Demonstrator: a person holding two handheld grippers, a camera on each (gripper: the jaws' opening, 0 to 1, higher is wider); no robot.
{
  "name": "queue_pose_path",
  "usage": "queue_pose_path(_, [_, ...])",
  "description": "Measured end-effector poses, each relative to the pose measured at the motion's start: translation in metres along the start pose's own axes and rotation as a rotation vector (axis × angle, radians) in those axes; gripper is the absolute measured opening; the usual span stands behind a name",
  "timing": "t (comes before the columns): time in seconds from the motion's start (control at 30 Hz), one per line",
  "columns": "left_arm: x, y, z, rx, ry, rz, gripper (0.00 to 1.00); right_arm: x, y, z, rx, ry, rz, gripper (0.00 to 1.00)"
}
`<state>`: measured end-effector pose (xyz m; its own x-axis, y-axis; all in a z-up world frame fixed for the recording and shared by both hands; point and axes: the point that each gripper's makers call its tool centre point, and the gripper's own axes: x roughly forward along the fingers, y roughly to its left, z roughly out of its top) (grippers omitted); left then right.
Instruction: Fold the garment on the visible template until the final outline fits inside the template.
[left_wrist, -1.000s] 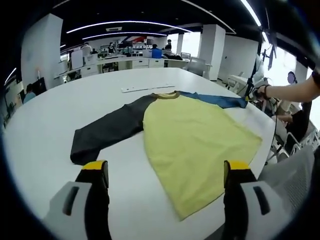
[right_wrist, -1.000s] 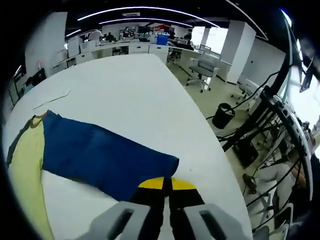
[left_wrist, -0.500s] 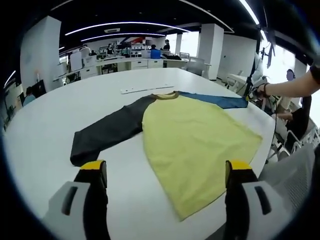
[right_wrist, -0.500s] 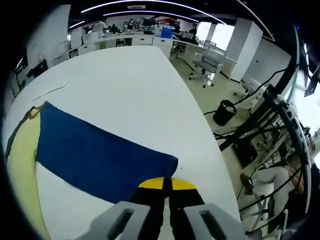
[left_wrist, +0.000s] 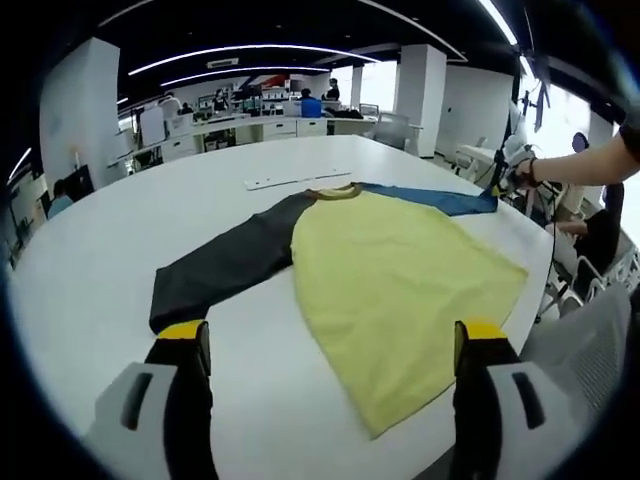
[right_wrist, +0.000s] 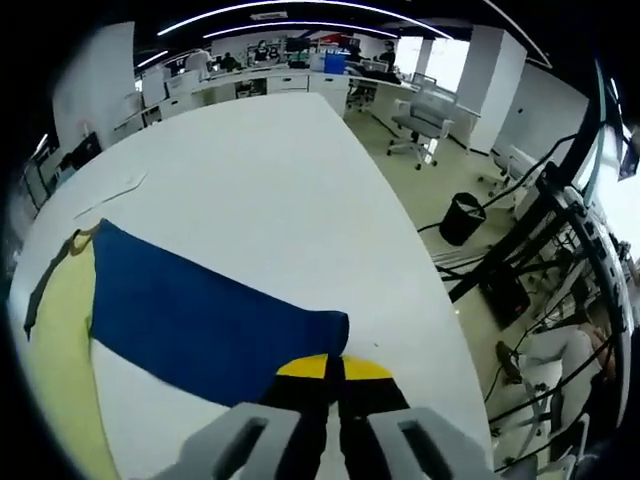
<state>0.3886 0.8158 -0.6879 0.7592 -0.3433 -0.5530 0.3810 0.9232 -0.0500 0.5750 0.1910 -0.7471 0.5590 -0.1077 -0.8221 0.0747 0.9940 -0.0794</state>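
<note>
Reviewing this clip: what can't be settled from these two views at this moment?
- Blue sleeve cuff: in the right gripper view the right gripper covers its end, so the pinch itself is hidden.
- Fold template: no outline can be made out on the table in the left gripper view.
- White strip beyond the collar: too small to identify.
</note>
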Motion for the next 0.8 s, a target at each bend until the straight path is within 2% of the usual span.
queue_pose_path(0.47, [-0.007, 0.001, 0.003, 0.028, 0.002, -0.004, 0.99, 0.008, 0.019, 0.018, -0.028, -0.008, 0.072, 0.0])
queue_pose_path(0.5, [-0.007, 0.0, 0.003, 0.029, 0.001, -0.005, 0.99, -0.009, 0.038, 0.011, -0.038, -0.012, 0.074, 0.0])
queue_pose_path(0.57, [-0.008, 0.0, 0.003, 0.03, 0.001, -0.003, 0.99, -0.02, 0.051, 0.009, -0.049, -0.012, 0.081, 0.0])
queue_pose_path(0.8, [-0.011, -0.001, 0.003, 0.038, 0.002, -0.007, 0.99, -0.034, 0.078, 0.013, -0.06, -0.009, 0.111, 0.0])
